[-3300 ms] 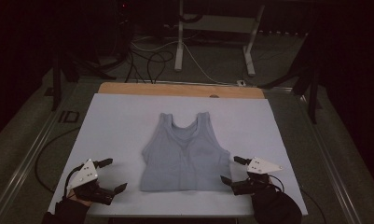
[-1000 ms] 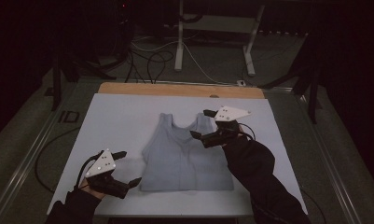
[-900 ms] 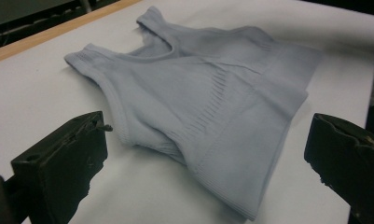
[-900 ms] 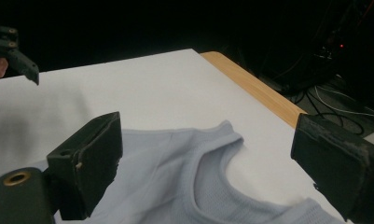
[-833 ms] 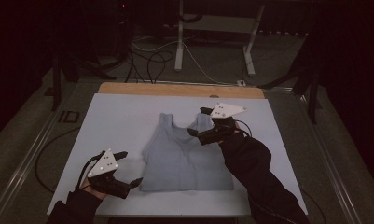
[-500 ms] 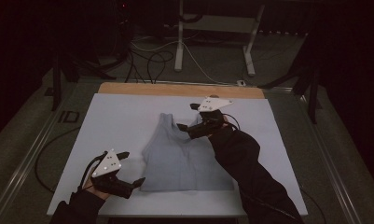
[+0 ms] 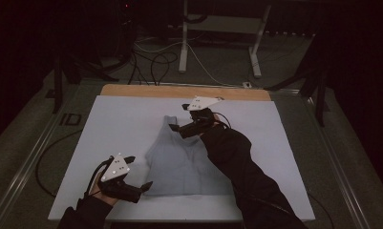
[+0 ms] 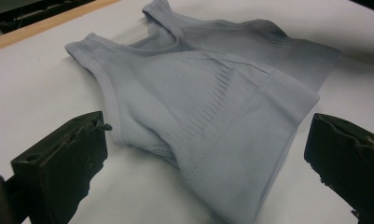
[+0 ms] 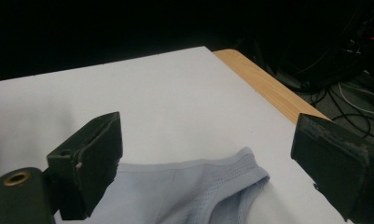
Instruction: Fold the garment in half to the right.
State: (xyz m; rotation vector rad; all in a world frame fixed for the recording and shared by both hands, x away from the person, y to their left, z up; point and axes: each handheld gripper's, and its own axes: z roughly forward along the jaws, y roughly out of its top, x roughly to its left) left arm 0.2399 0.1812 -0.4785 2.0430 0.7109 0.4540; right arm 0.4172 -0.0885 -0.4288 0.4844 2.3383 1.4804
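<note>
The high view shows the whole grey ribbed fabric tank top (image 7: 182, 160); the right gripper (image 9: 208, 172), jaws spread, sees 1 strap; the left gripper (image 8: 203, 154) gapes at its hem.

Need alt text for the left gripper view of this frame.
A grey tank top lies flat but slightly rumpled on a white table, framed by the left claw, whose two black jaws stand wide apart with nothing between them. A wooden table edge runs along the top left.

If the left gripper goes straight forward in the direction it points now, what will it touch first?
Most likely the grey tank top. The left gripper has its jaws wide open, and the top's lower hem corner lies on the white table directly between and just beyond them. How high the gripper sits above the table is hard to judge.
</note>
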